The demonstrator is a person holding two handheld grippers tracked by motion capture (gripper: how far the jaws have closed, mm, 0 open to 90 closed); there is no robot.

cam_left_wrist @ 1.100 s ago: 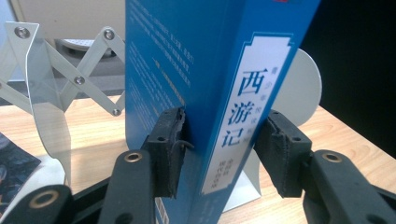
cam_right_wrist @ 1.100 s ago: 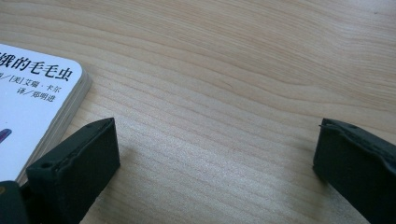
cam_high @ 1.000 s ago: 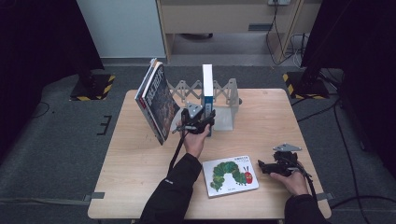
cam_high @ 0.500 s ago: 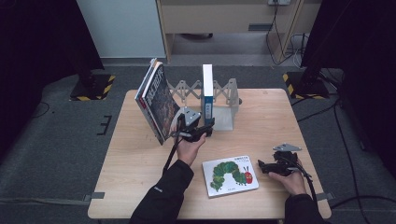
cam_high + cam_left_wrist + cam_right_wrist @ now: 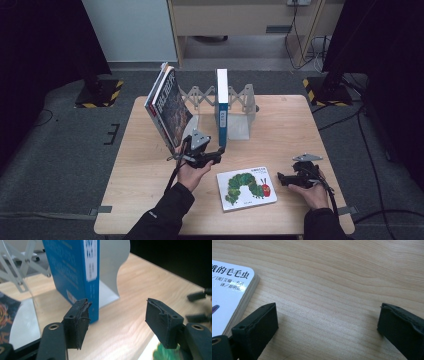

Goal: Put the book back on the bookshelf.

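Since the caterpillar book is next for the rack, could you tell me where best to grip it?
Probably by its right edge. The caterpillar book lies flat on the table, and the right tongs rest open just beside that edge. Its rounded corner and stacked page edges face them, so come in low from the right and lift.

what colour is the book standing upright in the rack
Blue, with a white label strip on its spine; the upright book shows best in the left gripper view.

I work at a wooden table (image 5: 300, 120) on grey carpet floor (image 5: 60, 165). Behind it stand a white panel (image 5: 130, 30) and a wooden cabinet (image 5: 240, 17); both sides are dark.
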